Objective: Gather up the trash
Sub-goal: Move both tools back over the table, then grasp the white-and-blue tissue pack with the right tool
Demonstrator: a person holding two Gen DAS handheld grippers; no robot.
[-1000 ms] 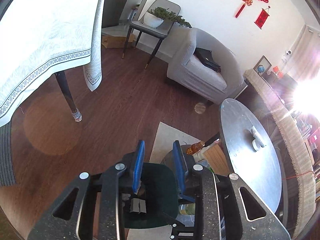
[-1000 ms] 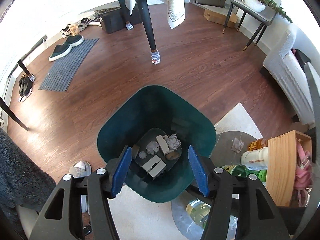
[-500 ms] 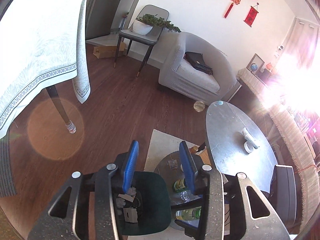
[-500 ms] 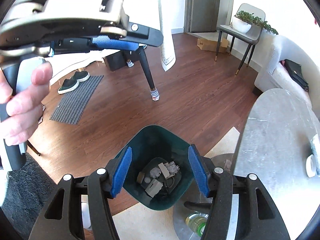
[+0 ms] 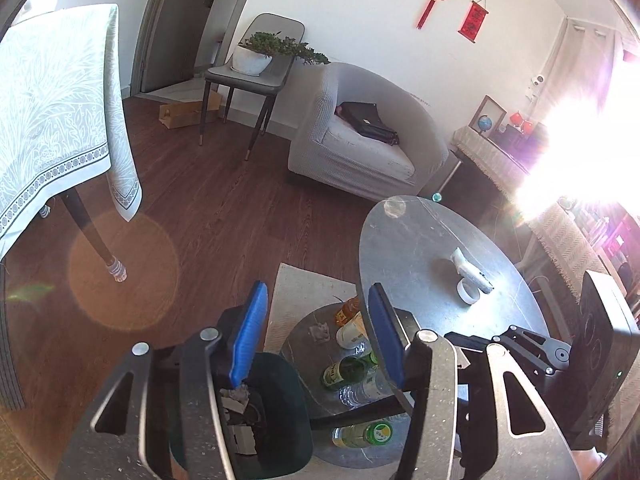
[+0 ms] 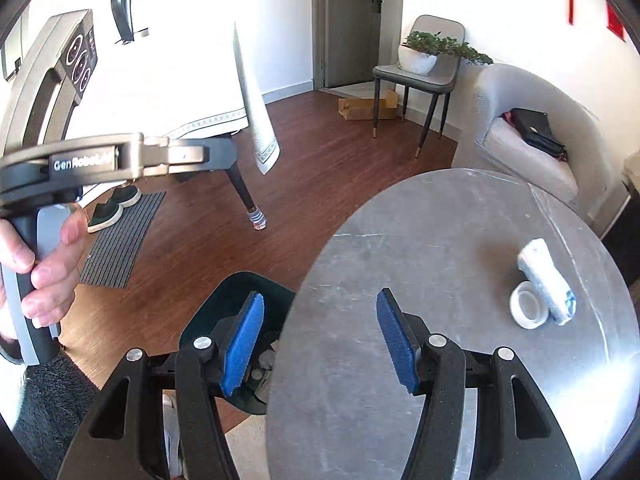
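Left gripper (image 5: 318, 334) jaws are opening, about half spread, nothing between the blue pads (image 5: 249, 330); it hangs over the gap between the bin and the lower shelf

Right gripper (image 6: 320, 344) jaws are parted roughly halfway, empty, nothing held; it hovers above the near edge of the round grey table (image 6: 460, 216)

Green trash bin (image 5: 280, 412) sits on the wood floor (image 5: 224, 208) just beside the table; inside it: crumpled paper and small cardboard scraps (image 5: 238, 404). In the right wrist view the bin (image 6: 236, 292) is partly hidden behind the left finger and the table edge

Trash left on the tabletop: a crumpled white wrapper with blue print (image 6: 544, 280) and a white tape ring (image 6: 528, 310), touching each other, toward the far right side, well apart from both grippers. Same pair in the left wrist view: wrapper (image 5: 470, 270), ring (image 5: 468, 292)

Lower round shelf (image 5: 304, 344) under the table carries a crumpled tissue (image 5: 320, 330), an orange-capped bottle (image 5: 347, 310), a white container (image 5: 352, 334), a green glass bottle (image 5: 346, 372) and a clear plastic bottle (image 5: 362, 390), all lying close together. Another green-label bottle (image 5: 362, 434) lies lower down; can't tell what it rests on

A person's hand (image 6: 44, 264) grips the left gripper's handle at the left edge of the right wrist view, dark sleeve (image 6: 52, 408) below it
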